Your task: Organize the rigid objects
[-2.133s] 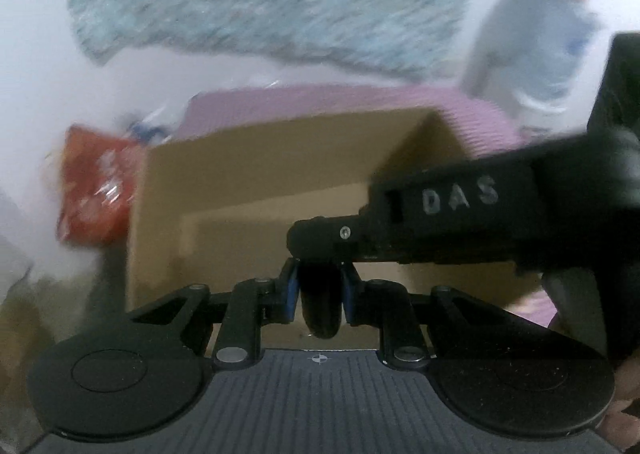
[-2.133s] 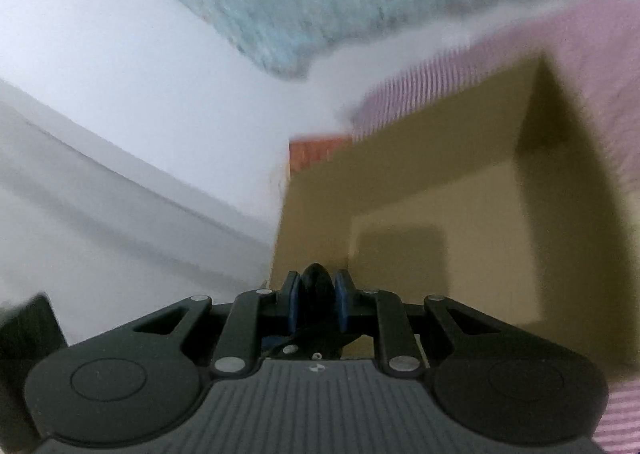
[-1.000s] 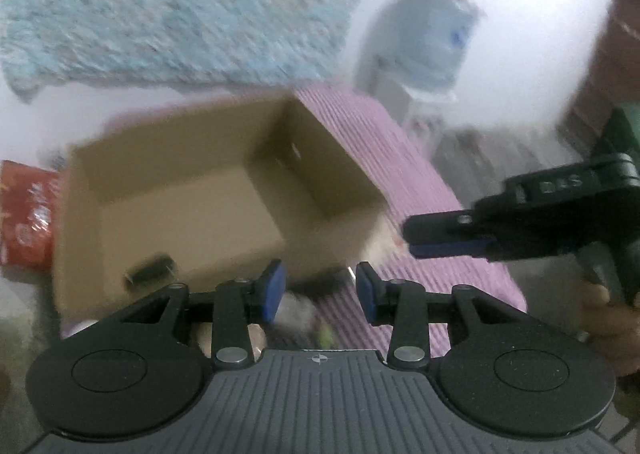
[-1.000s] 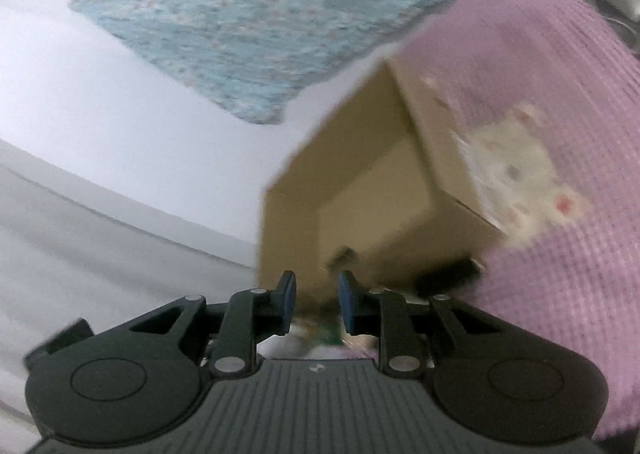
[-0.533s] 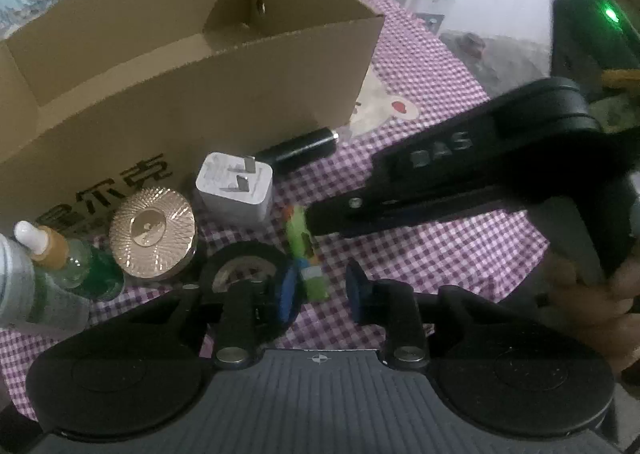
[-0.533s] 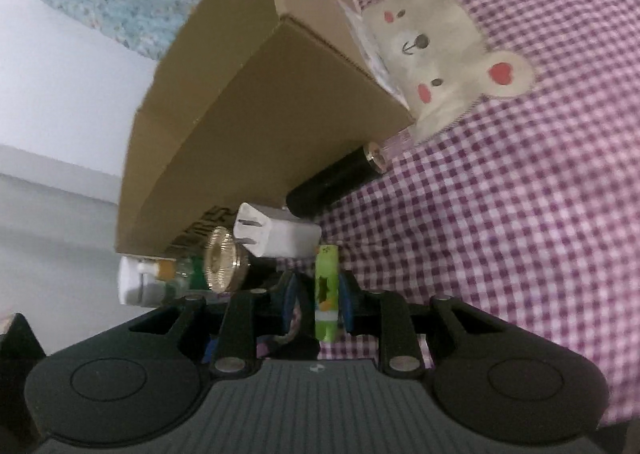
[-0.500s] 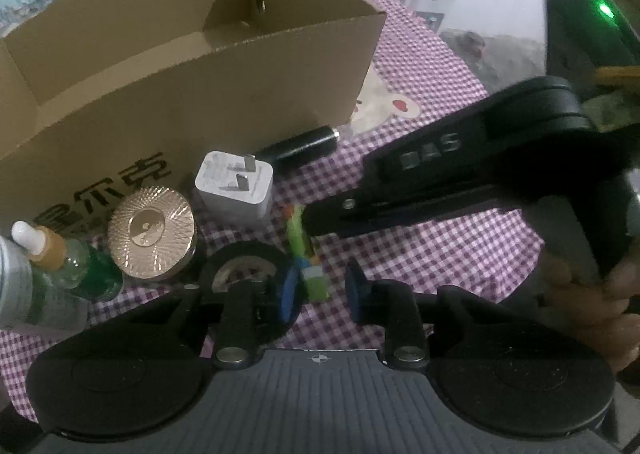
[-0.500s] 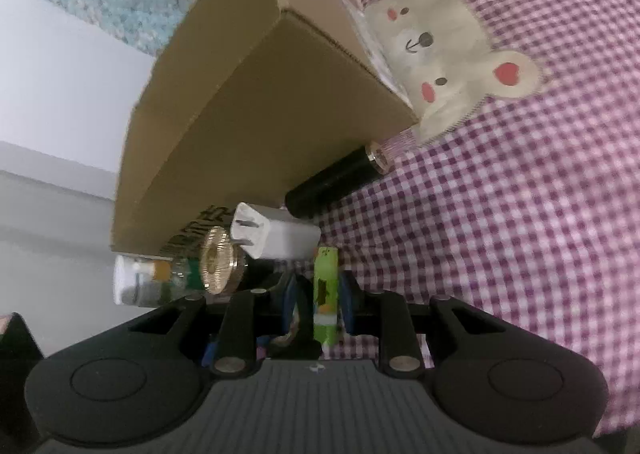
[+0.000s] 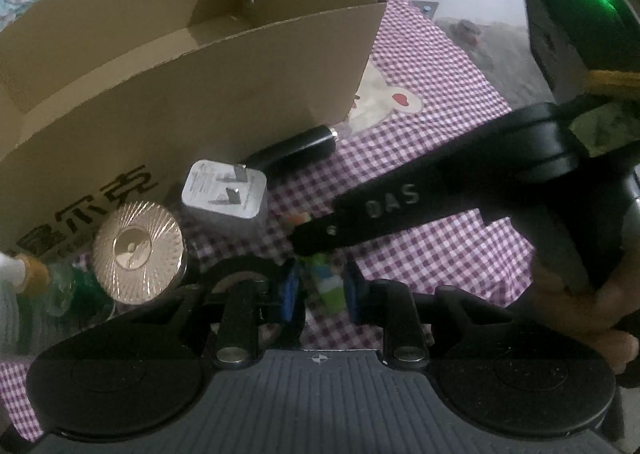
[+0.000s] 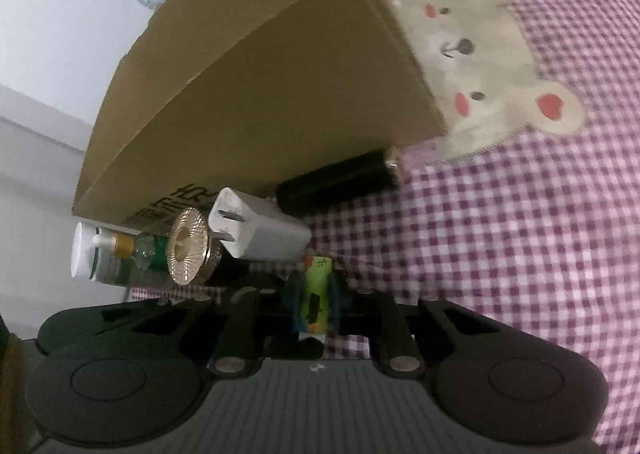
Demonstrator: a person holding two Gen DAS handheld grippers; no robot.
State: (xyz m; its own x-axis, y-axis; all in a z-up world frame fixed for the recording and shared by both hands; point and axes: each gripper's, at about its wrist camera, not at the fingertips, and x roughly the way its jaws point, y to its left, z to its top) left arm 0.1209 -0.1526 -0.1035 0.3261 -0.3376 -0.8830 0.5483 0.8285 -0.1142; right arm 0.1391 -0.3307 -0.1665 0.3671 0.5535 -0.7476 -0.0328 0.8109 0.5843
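Observation:
An open cardboard box (image 9: 120,65) stands on the purple checked cloth (image 9: 420,157). In front of it lie a white charger plug (image 9: 224,189), a black cylinder (image 9: 292,149), a gold round lid (image 9: 138,250), a green dropper bottle (image 9: 60,286) and a small green battery (image 10: 316,294). My right gripper (image 10: 314,294) has its fingers closed around the green battery. In the left wrist view the right gripper's arm (image 9: 400,209) covers part of the battery (image 9: 332,286). My left gripper (image 9: 318,290) is open, with the battery between its fingers (image 9: 352,290), not touching.
A bear patch (image 10: 492,73) is sewn into the cloth right of the box. A black roll of tape (image 9: 240,274) lies under the left gripper's left finger. A white-capped bottle (image 10: 86,254) lies at the far left. A hand (image 9: 592,330) holds the right gripper.
Both grippers dropped from the box down to the objects in front of it. The right gripper's fingers have closed in on the green battery. The left gripper stays open.

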